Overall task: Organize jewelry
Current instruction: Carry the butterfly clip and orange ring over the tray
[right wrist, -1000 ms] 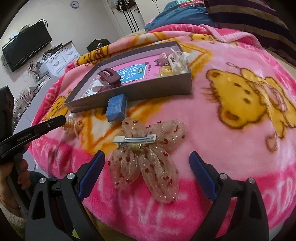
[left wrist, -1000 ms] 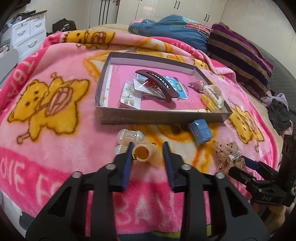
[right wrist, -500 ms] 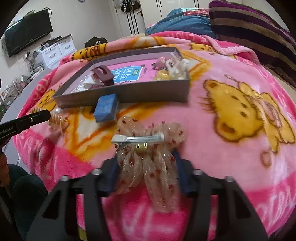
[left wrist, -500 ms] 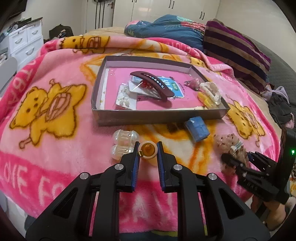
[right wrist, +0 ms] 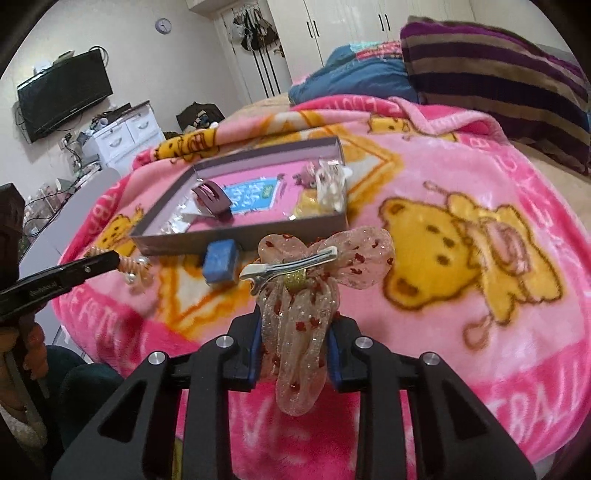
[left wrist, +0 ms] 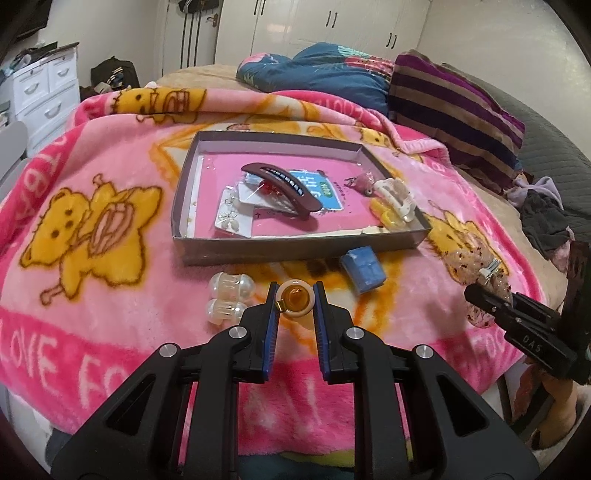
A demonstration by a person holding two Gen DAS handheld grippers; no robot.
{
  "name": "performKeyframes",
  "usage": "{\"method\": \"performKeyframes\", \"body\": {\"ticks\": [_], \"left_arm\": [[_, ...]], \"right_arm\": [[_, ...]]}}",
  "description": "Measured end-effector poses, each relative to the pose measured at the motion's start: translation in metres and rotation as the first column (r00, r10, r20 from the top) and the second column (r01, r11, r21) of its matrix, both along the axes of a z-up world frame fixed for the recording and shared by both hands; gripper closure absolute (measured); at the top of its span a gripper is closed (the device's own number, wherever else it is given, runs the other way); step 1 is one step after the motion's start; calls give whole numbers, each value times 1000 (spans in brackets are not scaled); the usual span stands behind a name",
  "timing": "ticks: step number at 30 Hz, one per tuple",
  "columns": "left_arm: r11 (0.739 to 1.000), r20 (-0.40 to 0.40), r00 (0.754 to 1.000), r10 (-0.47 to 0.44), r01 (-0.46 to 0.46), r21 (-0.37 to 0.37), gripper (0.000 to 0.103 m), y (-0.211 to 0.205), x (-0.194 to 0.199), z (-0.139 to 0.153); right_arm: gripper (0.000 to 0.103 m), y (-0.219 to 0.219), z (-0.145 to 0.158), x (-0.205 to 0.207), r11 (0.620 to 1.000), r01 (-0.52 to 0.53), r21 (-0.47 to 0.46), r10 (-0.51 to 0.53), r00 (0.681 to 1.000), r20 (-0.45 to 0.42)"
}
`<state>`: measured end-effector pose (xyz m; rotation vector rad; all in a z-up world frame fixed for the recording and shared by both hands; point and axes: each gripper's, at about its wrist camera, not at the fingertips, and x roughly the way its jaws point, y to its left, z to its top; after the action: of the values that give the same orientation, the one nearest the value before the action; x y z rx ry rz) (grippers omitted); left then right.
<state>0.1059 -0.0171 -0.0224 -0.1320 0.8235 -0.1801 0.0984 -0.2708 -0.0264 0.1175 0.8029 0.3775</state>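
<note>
Now, left gripper (left wrist: 294, 302) clamped on a round amber-centred hair clip (left wrist: 295, 302), held just above the pink bear blanket (left wrist: 92, 221); right gripper (right wrist: 294, 345) pinched tight on the tails of a sheer glittery bow clip (right wrist: 314, 266), lifted clear of the blanket, silver clasp up top

Around: two pearly clear clips (left wrist: 229, 295) lying just left of the left fingers (left wrist: 271, 314), one behind the other. Blue eraser-like block (left wrist: 364, 267) between the two grippers, just beside the near wall of the shallow grey tray (left wrist: 258, 251). Inside the tray, on a pink liner: long maroon barrette (left wrist: 284, 192) across the middle, earring cards (left wrist: 234, 218) to its left, a white claw clip (left wrist: 397, 195) and something yellow in the right near corner. Near tray wall standing between both grippers and the tray floor

Beyond: striped purple pillow (left wrist: 454, 107) and blue bedding at the head of the bed, white wardrobe doors, white drawer unit (left wrist: 40, 88) at left, wall-mounted TV (right wrist: 64, 94) and a small clock (right wrist: 163, 25) in the right wrist view
</note>
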Motion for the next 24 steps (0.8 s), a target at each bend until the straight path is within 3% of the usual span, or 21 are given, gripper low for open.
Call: {"method": "performKeyframes", "body": {"ticks": [12,24], "left_arm": [[1000,72,997,-12,14,-24,93,-1,-14,33],[998,111,993,32,-27,-51,92,17,-10,52]], "right_arm": [[77,17,31,-9,997,-67,49,65,997,43],[77,50,48,9,987,-139,75,135,989,58]]}}
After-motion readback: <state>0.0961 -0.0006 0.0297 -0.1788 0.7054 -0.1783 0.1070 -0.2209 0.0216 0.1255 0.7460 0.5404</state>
